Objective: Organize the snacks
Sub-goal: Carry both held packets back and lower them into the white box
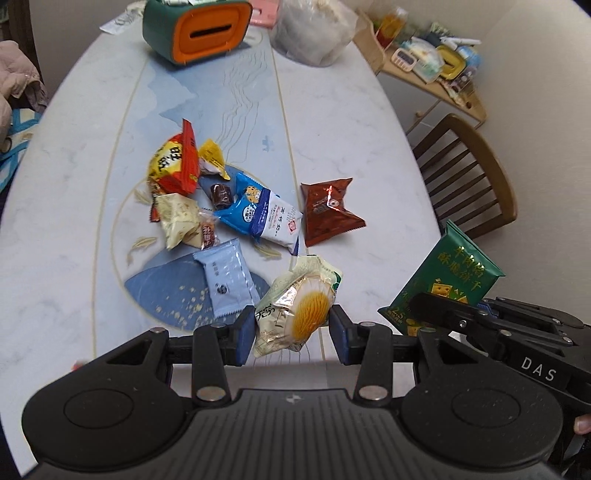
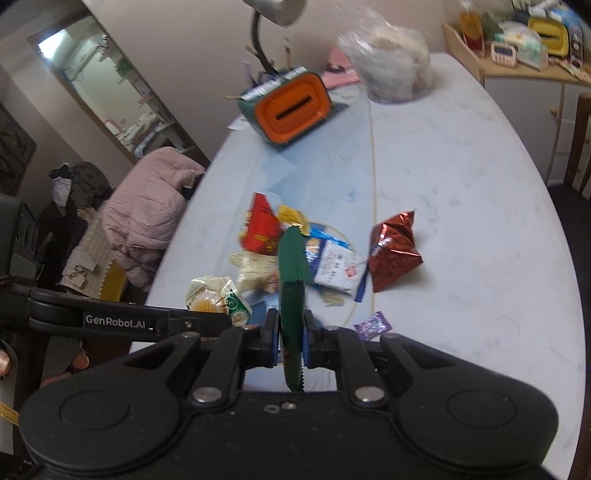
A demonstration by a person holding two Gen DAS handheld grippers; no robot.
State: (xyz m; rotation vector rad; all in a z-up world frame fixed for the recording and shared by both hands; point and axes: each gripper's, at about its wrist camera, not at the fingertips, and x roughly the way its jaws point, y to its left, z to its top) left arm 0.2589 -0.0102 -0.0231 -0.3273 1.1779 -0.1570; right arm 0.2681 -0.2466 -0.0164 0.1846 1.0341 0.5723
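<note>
Your left tongs [image 1: 293, 334] are clamping a clear-wrapped round yellow pastry [image 1: 300, 308], while your right tongs [image 2: 291, 341] are pinching a flat green cracker packet [image 2: 291, 295] by its edge, both clear of the pale marbled surface [image 1: 332, 122]. Remaining snacks are lying there heaped, probably awaiting sorting. Beyond, an orange-faced green tissue box [image 1: 197, 27] is standing.

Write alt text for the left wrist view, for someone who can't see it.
The left gripper holds a clear-wrapped yellow pastry above a pale marble-patterned table. Loose snack packets lie scattered beyond it, and the right gripper holds a green cracker packet alongside.
</note>
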